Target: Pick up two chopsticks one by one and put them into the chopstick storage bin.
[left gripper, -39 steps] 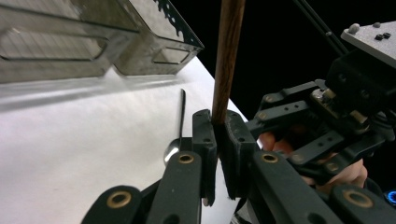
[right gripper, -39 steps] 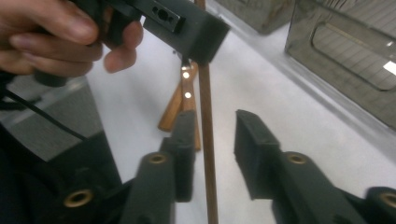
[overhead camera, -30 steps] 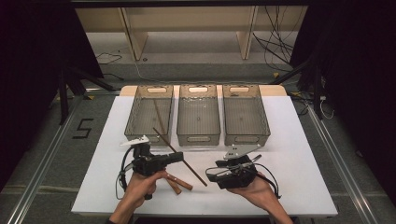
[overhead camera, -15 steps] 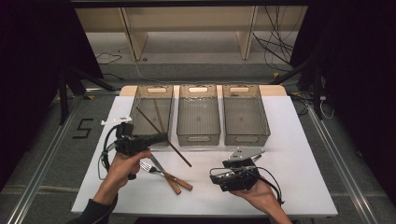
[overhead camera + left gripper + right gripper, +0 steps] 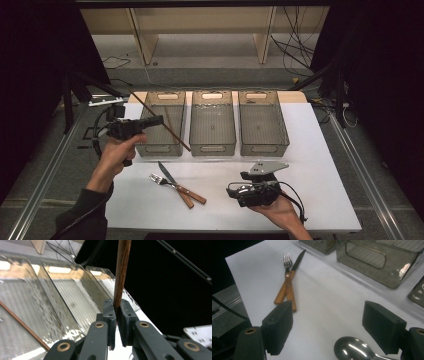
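With my left gripper (image 5: 159, 120) clamping the chopstick (image 5: 161, 121) above the left bin (image 5: 161, 148) at upper left, I'd level it before releasing, my right gripper (image 5: 329, 326) idling spread over the spoon (image 5: 352, 349).

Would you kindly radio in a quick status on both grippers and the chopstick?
Left gripper shut on thin brown wooden chopstick, above left smoky plastic bin. Right gripper open, low over table. Second chopstick already in that bin.

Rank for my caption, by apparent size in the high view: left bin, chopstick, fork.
1. left bin
2. chopstick, held over that bin by the left gripper
3. fork, smallest, though the knife crosses it
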`<state>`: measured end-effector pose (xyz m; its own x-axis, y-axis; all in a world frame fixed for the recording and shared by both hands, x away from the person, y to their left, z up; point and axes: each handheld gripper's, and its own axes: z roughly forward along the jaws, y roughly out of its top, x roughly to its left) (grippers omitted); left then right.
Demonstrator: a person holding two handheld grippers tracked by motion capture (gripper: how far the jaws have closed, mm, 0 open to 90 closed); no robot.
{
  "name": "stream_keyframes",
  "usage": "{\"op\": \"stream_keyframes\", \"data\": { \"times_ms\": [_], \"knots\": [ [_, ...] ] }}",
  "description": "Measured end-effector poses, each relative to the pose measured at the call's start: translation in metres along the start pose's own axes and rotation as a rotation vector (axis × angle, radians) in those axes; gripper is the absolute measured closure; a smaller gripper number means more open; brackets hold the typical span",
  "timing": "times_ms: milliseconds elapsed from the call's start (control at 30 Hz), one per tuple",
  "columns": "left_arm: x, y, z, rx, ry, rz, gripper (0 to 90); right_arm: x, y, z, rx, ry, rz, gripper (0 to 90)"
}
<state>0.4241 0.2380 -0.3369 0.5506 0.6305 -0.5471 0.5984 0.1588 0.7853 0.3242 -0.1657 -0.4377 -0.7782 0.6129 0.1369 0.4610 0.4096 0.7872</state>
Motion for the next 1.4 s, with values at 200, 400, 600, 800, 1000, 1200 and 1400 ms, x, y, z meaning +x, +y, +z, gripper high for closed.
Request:
{"op": "stream_keyframes", "data": {
  "times_ms": [200,400,600,800,1000,1200,1400],
  "knots": [
    [0.011,0.021,0.001,0.014,0.065,0.007,84.4,0.000,-0.001,-0.001,-0.019,0.009,0.006,23.4],
    [0.027,0.035,0.008,0.046,0.136,-0.004,84.4,0.000,-0.002,-0.002,-0.019,0.012,0.004,23.4],
    [0.037,0.043,0.020,0.105,0.210,0.008,84.4,0.000,-0.003,-0.001,-0.021,0.013,0.004,23.2],
    [0.051,0.043,0.035,0.154,0.266,-0.009,84.4,0.001,-0.003,-0.002,-0.029,0.017,0.008,23.0],
    [0.057,0.038,0.051,0.202,0.276,-0.033,84.4,0.000,-0.002,-0.004,-0.042,0.020,0.009,22.8],
    [0.062,0.030,0.065,0.247,0.280,-0.048,84.4,0.000,-0.002,-0.005,-0.044,0.023,0.009,22.7],
    [0.065,0.025,0.072,0.269,0.271,-0.060,84.3,0.001,-0.002,-0.005,-0.044,0.024,0.007,22.7]
  ]
}}
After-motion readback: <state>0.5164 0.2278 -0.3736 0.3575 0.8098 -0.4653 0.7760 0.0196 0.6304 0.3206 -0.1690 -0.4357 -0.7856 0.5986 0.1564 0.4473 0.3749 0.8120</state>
